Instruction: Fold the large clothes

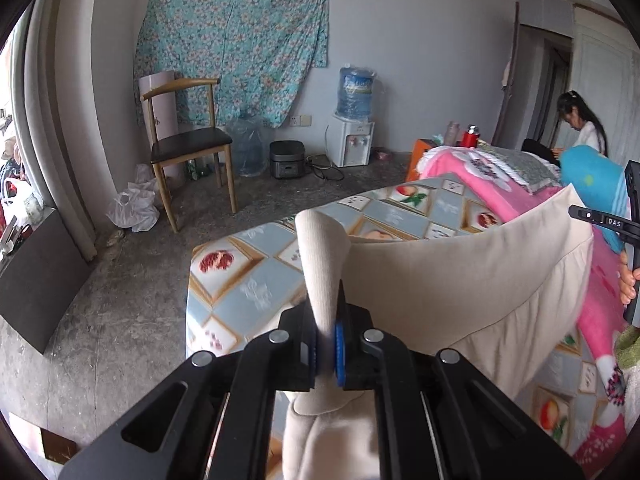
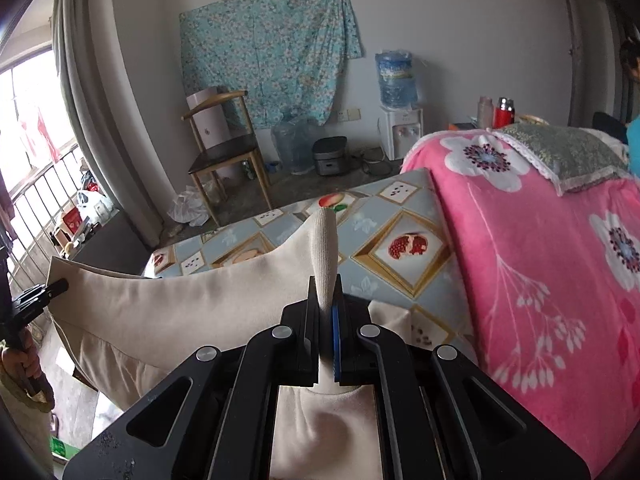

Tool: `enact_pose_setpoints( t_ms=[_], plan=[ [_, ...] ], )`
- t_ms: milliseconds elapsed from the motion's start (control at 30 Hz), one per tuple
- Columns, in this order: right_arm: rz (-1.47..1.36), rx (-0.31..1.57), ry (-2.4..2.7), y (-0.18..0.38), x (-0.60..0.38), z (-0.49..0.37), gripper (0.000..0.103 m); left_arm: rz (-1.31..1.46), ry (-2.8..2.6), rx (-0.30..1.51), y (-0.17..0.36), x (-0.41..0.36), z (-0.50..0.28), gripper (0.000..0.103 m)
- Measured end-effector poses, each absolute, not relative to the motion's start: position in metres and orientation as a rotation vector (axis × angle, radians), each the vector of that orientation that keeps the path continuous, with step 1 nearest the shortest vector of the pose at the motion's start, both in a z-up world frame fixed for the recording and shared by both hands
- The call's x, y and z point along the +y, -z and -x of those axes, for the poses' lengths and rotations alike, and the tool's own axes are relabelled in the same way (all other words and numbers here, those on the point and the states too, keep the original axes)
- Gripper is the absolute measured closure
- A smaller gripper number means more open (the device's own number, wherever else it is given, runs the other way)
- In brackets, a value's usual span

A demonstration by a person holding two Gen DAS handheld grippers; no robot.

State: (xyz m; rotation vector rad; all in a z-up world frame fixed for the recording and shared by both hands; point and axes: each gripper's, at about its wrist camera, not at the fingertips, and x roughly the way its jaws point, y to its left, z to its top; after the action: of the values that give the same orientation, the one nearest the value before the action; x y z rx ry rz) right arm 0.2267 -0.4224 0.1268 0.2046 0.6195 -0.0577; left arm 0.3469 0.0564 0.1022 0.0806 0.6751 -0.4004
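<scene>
Beige knit garment (image 1: 460,276), soft, light and limp, is seen clenched by its ribbed edge in the left gripper (image 1: 328,344) and right gripper (image 2: 328,336) at lower centre, sagging between them.

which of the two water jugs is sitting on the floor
The clear empty jug, standing on the floor between the chair and the black cooker. The blue jug sits atop the white dispenser.

The garment (image 1: 460,280) was plain cream-beige. The bed sheet (image 2: 400,248) showed grey-blue diamonds with gold-framed fruit pictures. The blanket (image 2: 540,260) was pink with white flowers. The wall cloth (image 1: 232,48) was teal floral.
</scene>
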Motion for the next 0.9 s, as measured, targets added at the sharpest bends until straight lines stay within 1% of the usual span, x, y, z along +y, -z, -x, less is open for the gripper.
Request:
enact_pose_setpoints(
  t_ms=[133,267,300,333,367,400,433,467,500,567,633,667,700,800,867,900],
  plan=[
    [-0.199,0.707,0.086,-0.097,-0.44,-0.304,0.098,-0.096,0.387,0.786,-0.071,0.04,-0.427,0.096],
    [-0.202,0.875,0.129,-0.033,-0.449,-0.366,0.098,-0.142,0.33,0.964,-0.006,0.026,-0.481,0.096],
    [-0.2,0.92,0.137,-0.018,-0.451,-0.375,0.097,-0.141,0.318,1.018,0.01,0.026,-0.488,0.092],
    [-0.209,0.969,0.139,-0.004,-0.453,-0.382,0.096,-0.13,0.306,1.08,0.024,0.027,-0.495,0.085],
    [-0.214,0.999,0.152,0.004,-0.455,-0.385,0.088,-0.103,0.293,1.12,0.033,0.032,-0.499,0.081],
    [-0.208,1.006,0.166,0.005,-0.455,-0.384,0.08,-0.075,0.288,1.109,0.031,0.038,-0.498,0.075],
    [-0.197,0.994,0.176,0.0,-0.456,-0.38,0.075,-0.046,0.278,1.091,0.025,0.047,-0.495,0.069],
    [-0.186,0.971,0.189,-0.007,-0.457,-0.373,0.067,-0.027,0.267,1.074,0.019,0.054,-0.491,0.066],
    [-0.17,0.945,0.211,-0.017,-0.459,-0.364,0.062,-0.002,0.256,1.043,0.008,0.064,-0.485,0.061],
    [-0.147,0.892,0.229,-0.038,-0.461,-0.34,0.061,0.009,0.249,0.975,-0.01,0.079,-0.468,0.06],
    [-0.151,0.847,0.179,-0.058,-0.454,-0.306,0.056,0.025,0.291,0.917,-0.029,0.088,-0.442,0.06],
    [-0.163,0.831,0.115,-0.063,-0.448,-0.288,0.051,0.059,0.33,0.915,-0.034,0.091,-0.429,0.06],
    [-0.176,0.827,0.041,-0.064,-0.441,-0.273,0.05,0.087,0.377,0.925,-0.036,0.092,-0.418,0.059],
    [-0.151,0.867,-0.077,-0.047,-0.409,-0.229,0.05,0.067,0.466,0.965,-0.023,0.079,-0.376,0.057],
    [-0.079,0.9,-0.062,-0.031,-0.391,-0.21,0.05,-0.004,0.45,1.011,0.001,0.068,-0.354,0.057],
    [-0.059,0.919,-0.051,-0.018,-0.386,-0.201,0.052,-0.044,0.41,1.033,0.015,0.064,-0.347,0.057]
  ],
)
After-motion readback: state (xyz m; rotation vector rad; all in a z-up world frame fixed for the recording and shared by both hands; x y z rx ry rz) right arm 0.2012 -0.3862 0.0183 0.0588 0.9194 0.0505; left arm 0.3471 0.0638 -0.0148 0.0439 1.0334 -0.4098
